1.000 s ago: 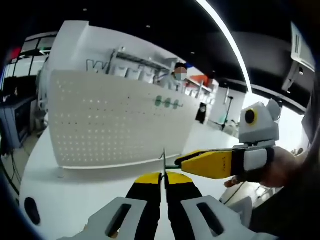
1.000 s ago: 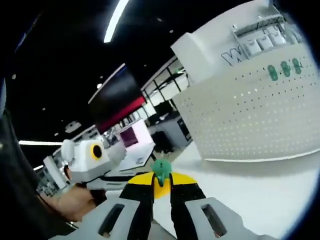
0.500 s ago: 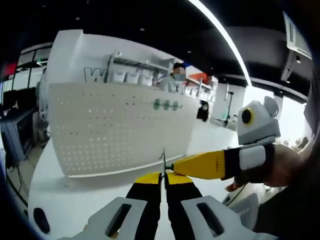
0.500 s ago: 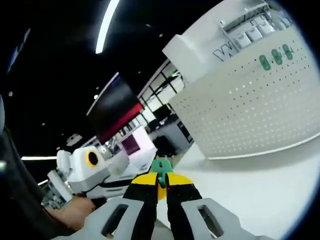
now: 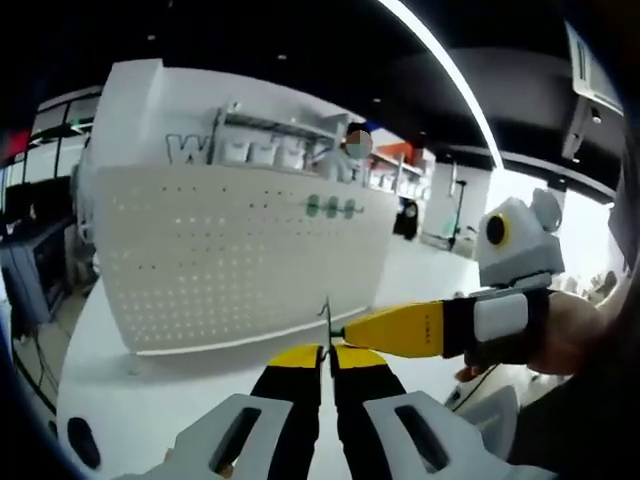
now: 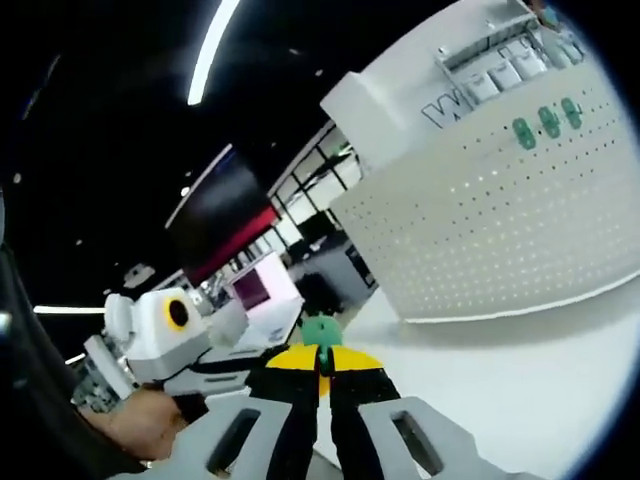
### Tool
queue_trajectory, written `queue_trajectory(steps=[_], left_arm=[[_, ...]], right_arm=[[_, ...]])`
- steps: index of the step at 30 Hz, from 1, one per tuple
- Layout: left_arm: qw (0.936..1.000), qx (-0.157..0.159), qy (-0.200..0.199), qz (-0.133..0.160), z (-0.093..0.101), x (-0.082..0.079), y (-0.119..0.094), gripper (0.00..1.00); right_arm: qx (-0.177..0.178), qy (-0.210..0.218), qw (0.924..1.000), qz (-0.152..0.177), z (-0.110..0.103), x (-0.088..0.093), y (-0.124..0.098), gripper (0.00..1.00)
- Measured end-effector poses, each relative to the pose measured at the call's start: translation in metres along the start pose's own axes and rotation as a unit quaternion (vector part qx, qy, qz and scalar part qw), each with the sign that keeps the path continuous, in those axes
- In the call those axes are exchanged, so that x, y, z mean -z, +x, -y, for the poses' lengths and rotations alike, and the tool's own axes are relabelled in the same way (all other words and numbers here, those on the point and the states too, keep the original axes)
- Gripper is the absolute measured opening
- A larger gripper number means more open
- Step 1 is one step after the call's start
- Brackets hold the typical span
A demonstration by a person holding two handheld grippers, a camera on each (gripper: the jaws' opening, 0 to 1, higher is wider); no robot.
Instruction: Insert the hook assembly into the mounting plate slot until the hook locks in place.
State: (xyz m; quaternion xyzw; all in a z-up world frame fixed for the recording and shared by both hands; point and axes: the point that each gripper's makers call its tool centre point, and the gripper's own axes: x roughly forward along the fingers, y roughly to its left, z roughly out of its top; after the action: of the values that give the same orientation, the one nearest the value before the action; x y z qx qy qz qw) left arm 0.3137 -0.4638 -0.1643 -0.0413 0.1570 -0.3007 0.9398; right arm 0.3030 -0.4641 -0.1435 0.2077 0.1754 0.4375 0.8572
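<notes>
In the left gripper view my left gripper (image 5: 326, 352) is shut on a thin metal hook (image 5: 326, 318) that stands up from its yellow tips. My right gripper (image 5: 392, 330) reaches in from the right, and its yellow tips meet the hook just above my left jaws. In the right gripper view my right gripper (image 6: 320, 354) is shut on a small green mounting plate (image 6: 320, 330). The left gripper (image 6: 190, 345) sits close at its left, held by a hand (image 6: 130, 425). What lies between the plate and the hook is hidden by the jaws.
A white pegboard (image 5: 230, 250) stands upright on the white table (image 5: 150, 375) behind the grippers, with three green pieces (image 5: 330, 207) mounted near its top right. The pegboard (image 6: 500, 230) and the green pieces (image 6: 545, 120) also appear in the right gripper view. A hand (image 5: 565, 335) holds the right gripper.
The right gripper's tips have closed in from the right until they meet the hook. Both views shifted a little with the hands; both grips are unchanged.
</notes>
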Motion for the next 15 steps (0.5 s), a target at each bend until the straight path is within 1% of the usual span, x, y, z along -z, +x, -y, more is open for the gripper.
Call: queue_trajectory(steps=[6,8,11,15], left_arm=[[1.0000,0.004,0.003,-0.007,-0.0008,0.0032,0.0009,0.04],[0.9999,0.005,0.006,-0.009,-0.0004,0.0036,0.0011,0.04],[0.9993,0.008,0.031,-0.016,0.0007,0.0056,0.0017,0.05],[0.9993,0.014,0.029,-0.020,0.0007,0.0066,0.0010,0.05]], right_arm=[[0.001,-0.026,0.9996,-0.009,0.0005,0.0020,0.0008,0.00],[0.001,-0.027,0.9996,-0.009,0.0007,0.0021,0.0008,0.00],[0.002,-0.032,0.9994,-0.012,0.0017,0.0034,0.0011,0.00],[0.005,-0.038,0.9992,-0.013,0.0028,0.0036,0.0008,0.00]])
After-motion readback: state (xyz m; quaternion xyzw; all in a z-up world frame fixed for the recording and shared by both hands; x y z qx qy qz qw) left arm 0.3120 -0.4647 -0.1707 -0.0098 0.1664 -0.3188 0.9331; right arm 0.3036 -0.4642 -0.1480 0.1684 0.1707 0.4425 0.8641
